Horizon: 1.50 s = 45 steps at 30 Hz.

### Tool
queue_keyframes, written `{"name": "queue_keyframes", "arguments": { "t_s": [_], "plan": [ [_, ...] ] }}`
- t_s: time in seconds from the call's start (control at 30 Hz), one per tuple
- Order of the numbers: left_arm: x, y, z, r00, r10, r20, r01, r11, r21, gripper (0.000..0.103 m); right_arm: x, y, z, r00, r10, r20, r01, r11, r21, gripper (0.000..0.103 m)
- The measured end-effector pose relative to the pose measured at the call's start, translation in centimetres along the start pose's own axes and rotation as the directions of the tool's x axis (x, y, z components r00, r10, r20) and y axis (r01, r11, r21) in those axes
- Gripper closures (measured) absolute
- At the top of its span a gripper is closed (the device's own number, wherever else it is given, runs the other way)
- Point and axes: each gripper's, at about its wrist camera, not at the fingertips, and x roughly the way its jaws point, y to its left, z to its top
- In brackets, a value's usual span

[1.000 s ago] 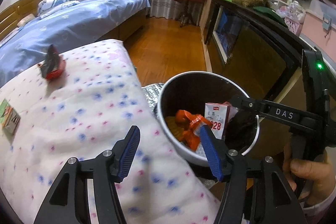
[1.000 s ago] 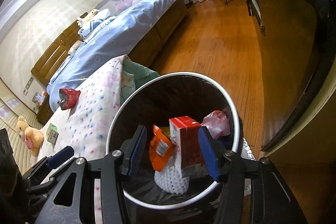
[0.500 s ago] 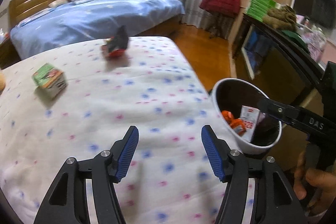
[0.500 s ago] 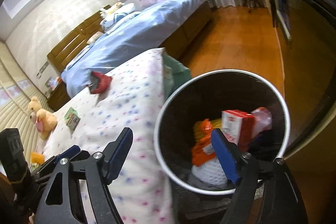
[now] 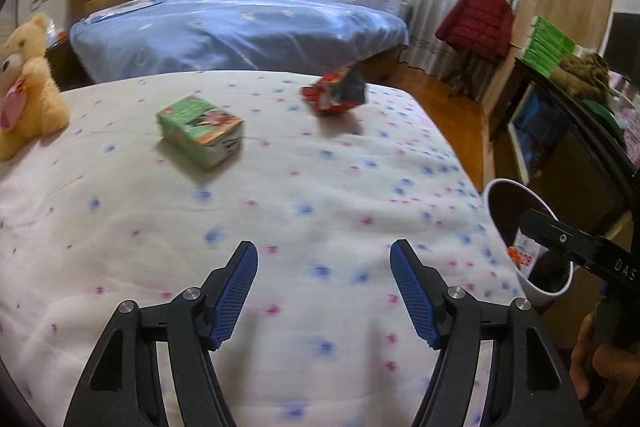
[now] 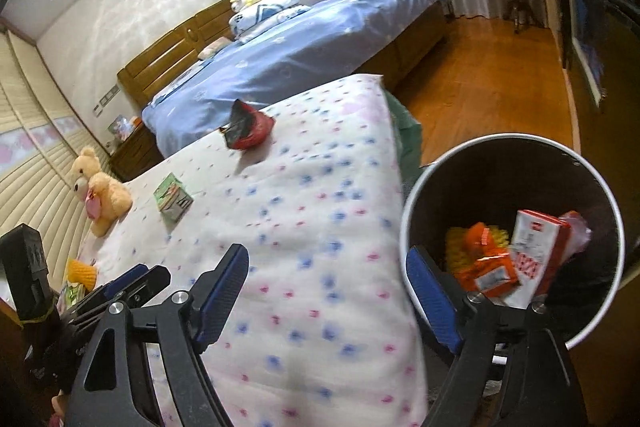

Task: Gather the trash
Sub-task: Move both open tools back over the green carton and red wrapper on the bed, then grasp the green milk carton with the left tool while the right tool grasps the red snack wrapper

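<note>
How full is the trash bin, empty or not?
Not empty. The right wrist view shows the trash bin holding a red-and-white carton and an orange wrapper low inside, well below the rim.

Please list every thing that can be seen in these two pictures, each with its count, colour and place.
Green carton: 1, green and white, lying on the dotted bedspread.
Red snack wrapper: 1, red and dark, crumpled, farther back on the bedspread.
Trash bin: 1, white rim, dark inside, on the floor beside the bed.
Red and white carton: 1, inside the bin.
Orange wrapper: 1, inside the bin.
Teddy bear: 1, tan, at the bed's left edge.
Dotted bedspread: 1, white with blue and pink dots.
Blue bed: 1, behind.
Red jacket: 1, on a coat stand.
Left gripper: black, blue jaws apart, empty.
Right gripper: black, blue jaws apart, empty.
</note>
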Motion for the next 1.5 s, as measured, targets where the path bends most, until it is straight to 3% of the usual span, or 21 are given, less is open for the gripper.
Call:
{"name": "queue_keyframes", "arguments": {
  "t_s": [0.43, 1.07, 1.5],
  "plan": [
    [0.9, 4.0, 1.4, 0.996, 0.086, 0.001, -0.086, 0.994, -0.072, 0.029, 3.6, 3.4, 0.6, 0.998, 0.043, -0.049, -0.045, 0.998, -0.038, 0.02],
    [8.5, 5.9, 7.4, 0.987, 0.151, -0.058, -0.158, 0.977, -0.145, 0.029, 10.7, 5.2, 4.8, 0.995, 0.061, -0.082, -0.064, 0.997, -0.035, 0.02],
    [12.6, 6.9, 9.8, 0.975, 0.208, -0.078, -0.219, 0.959, -0.179, 0.029, 14.1, 6.8, 8.1, 0.997, 0.066, -0.034, -0.068, 0.996, -0.062, 0.023]
  ]
}}
